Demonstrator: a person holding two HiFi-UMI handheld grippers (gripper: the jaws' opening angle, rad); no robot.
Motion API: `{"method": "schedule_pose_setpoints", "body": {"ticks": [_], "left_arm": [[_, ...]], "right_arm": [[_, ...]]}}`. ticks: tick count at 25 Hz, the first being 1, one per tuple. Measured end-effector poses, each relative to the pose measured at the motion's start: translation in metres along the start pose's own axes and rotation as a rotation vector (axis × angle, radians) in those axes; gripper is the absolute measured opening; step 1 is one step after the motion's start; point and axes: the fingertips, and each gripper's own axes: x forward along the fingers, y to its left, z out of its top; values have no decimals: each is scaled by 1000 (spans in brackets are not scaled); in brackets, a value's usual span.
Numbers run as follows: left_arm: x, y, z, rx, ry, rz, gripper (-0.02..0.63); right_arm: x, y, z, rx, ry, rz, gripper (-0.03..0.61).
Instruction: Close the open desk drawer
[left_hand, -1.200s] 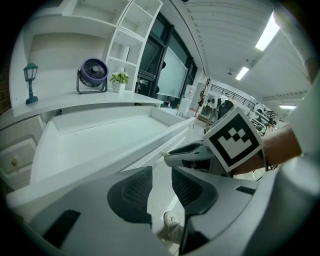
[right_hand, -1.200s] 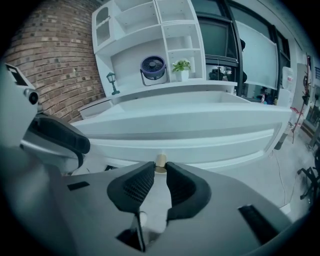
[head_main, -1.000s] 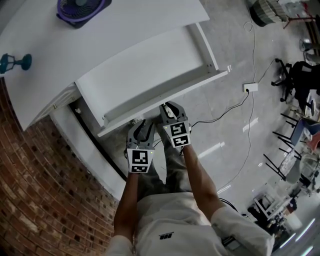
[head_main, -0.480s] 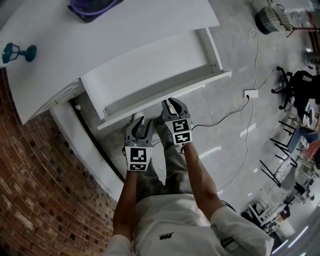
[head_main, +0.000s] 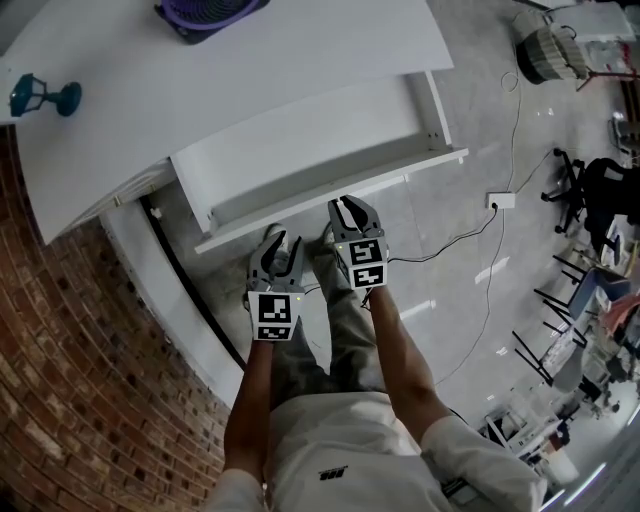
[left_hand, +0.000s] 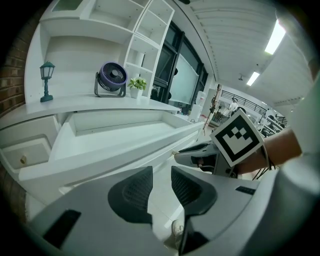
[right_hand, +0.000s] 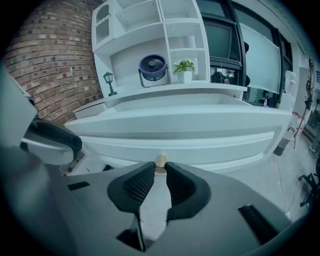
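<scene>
The white desk (head_main: 200, 80) has its wide drawer (head_main: 300, 140) pulled out toward me, and the inside looks empty. My right gripper (head_main: 345, 208) is at the drawer's front panel (head_main: 330, 192). In the right gripper view its jaws (right_hand: 160, 167) are shut on a small wooden knob (right_hand: 160, 162) on that front. My left gripper (head_main: 278, 240) hangs just below and left of the front, touching nothing. Its jaws (left_hand: 161, 172) stand a narrow gap apart with only floor between them. The drawer (left_hand: 110, 137) lies ahead of it.
On the desktop stand a purple fan (head_main: 210, 12) and a teal lamp figurine (head_main: 40, 95); a potted plant (right_hand: 184, 69) sits beside the fan. A brick wall (head_main: 70, 350) runs along the left. A power strip (head_main: 502, 200) with cables lies on the floor, and chairs (head_main: 600, 180) stand at the right.
The drawer has slid partway in under the desktop, so less of it sticks out. Both grippers have moved forward with its front.
</scene>
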Motion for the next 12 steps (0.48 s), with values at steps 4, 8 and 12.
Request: {"method": "schedule_pose_setpoints", "body": {"ticks": [4,8,12], "left_arm": [[4,6,4,-4,-3,3,126],[9,12,8,-7,-8,5,126],[11,17,11,-16,-12,8,126]], "right_arm": [[6,0,5,-9,2,1,78],[12,-1,11,-9,-1,4,78],[17,-2,17,-14,-4,6,78]]}}
